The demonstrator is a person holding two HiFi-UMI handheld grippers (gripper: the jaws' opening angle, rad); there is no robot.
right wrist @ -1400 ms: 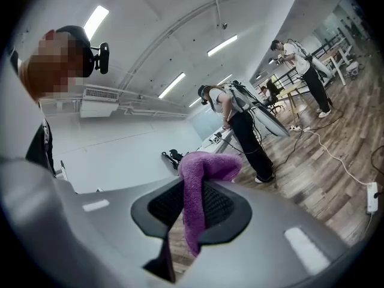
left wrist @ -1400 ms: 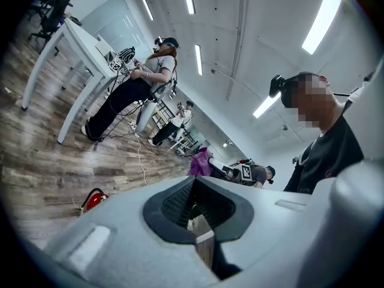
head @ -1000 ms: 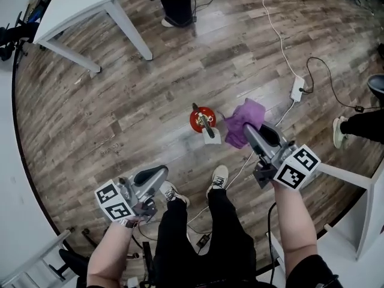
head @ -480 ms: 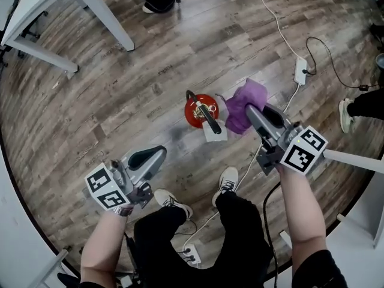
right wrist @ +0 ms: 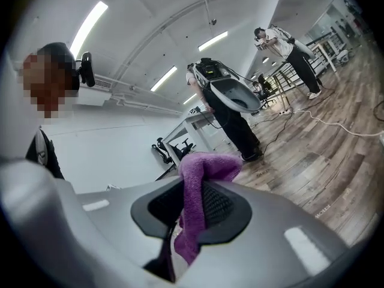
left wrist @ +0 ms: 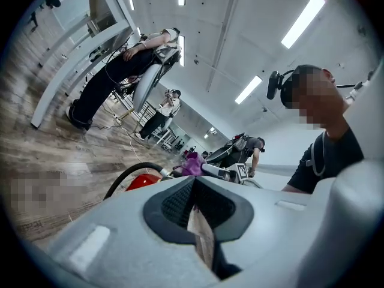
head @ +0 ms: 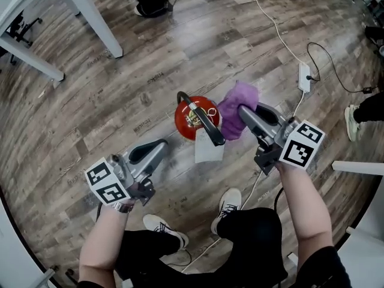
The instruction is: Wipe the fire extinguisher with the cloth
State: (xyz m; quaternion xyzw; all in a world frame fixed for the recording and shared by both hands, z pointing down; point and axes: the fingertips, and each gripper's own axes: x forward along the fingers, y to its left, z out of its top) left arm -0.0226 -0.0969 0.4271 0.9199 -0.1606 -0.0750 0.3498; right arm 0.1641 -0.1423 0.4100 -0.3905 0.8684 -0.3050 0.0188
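A red fire extinguisher stands on the wood floor, seen from above, with a black handle and a white tag. My right gripper is shut on a purple cloth, which hangs just right of the extinguisher's top. In the right gripper view the cloth is pinched between the pads and bulges out past the tips. My left gripper is shut with nothing in it, to the lower left of the extinguisher and apart from it. The left gripper view shows the extinguisher and the cloth just past the closed jaws.
White table legs stand at the upper left. A power strip and white cables lie on the floor at the upper right. A bystander's shoes are at the top, another shoe at the right. My own feet are below.
Both grippers have come down toward the floor, and the extinguisher looks larger and nearer. The cloth has stayed in the right gripper and now hangs beside the extinguisher's top.
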